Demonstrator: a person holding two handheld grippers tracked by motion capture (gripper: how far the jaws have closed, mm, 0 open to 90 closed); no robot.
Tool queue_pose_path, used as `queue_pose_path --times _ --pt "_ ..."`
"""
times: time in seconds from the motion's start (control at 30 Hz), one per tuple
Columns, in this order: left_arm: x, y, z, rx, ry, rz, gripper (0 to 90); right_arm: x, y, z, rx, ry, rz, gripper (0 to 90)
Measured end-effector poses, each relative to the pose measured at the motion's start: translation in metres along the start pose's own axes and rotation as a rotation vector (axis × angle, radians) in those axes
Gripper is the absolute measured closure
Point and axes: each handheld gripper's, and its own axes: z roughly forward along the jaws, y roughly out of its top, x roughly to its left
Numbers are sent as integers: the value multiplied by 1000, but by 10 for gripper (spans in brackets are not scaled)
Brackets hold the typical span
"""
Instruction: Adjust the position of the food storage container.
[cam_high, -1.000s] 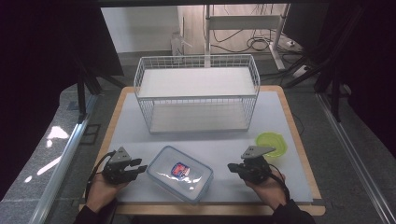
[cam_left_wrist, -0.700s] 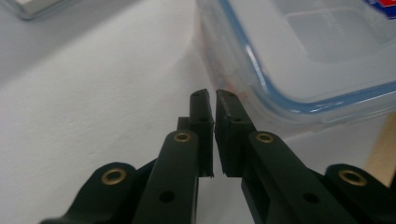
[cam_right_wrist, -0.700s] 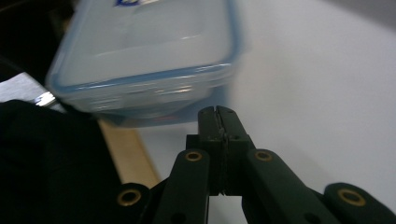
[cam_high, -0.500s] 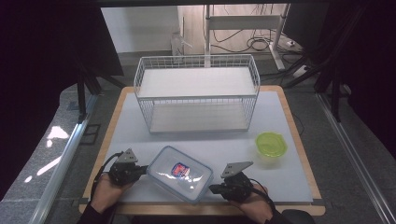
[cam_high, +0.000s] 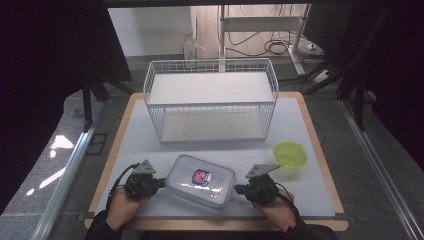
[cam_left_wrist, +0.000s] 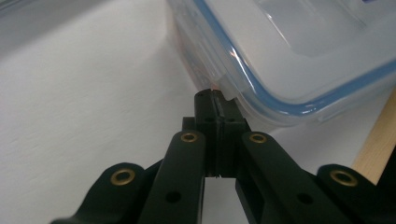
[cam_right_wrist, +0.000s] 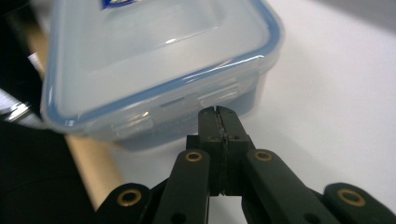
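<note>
— Progress first, from the high view: where did things stand?

— Early, I'd judge. The lidded container (cam_high: 200, 180) lay flat on the desk (cam_high: 150, 145), between the left tongs (cam_high: 159, 183) and the right tongs (cam_high: 239, 189). Each pair pointed inward at one short end of it. Beyond the tips, well apart, stood the wire rack (cam_high: 210, 100), both shelves bare, and a green bowl (cam_high: 289, 154) sat just past the right tongs, off to their outer side.

— And the left gripper view?

— The left tongs (cam_left_wrist: 215, 95) were pressed together, nothing between them, their tips right at the container (cam_left_wrist: 299, 56) near its corner, just under the blue-edged lid's side flap. Whether they actually touched the plastic I couldn't tell. The jaws had just been closing, on nothing.

— The right gripper view?

— Same picture mirrored. The right tongs (cam_right_wrist: 217, 112) were pressed together and empty, tips at the wall of the container (cam_right_wrist: 154, 60), below a latch tab and apparently against it.

— So what was done, what was left?

— Both pairs had been brought to opposite ends. The box hadn't been lifted, all visible latches looked down, and the rack held nothing. Any squeeze-and-lift, or any work on the latches, was still ahead.
</note>
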Motion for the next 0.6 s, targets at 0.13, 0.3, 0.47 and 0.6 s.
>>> queue_pose_path --times 0.13,0.3,0.47,0.6 --pt "-9 6 7 2 -20 13 900 -16 1 -2 -13 -52 25 899" --pt "-18 12 15 -3 -45 17 900 -32 2 -2 -23 -97 42 899" --pt "-21 15 19 -6 -43 24 900 -42 3 -3 -36 -109 56 899" --pt "-18 15 18 -9 -32 30 863 -42 4 -4 -30 -105 46 898"
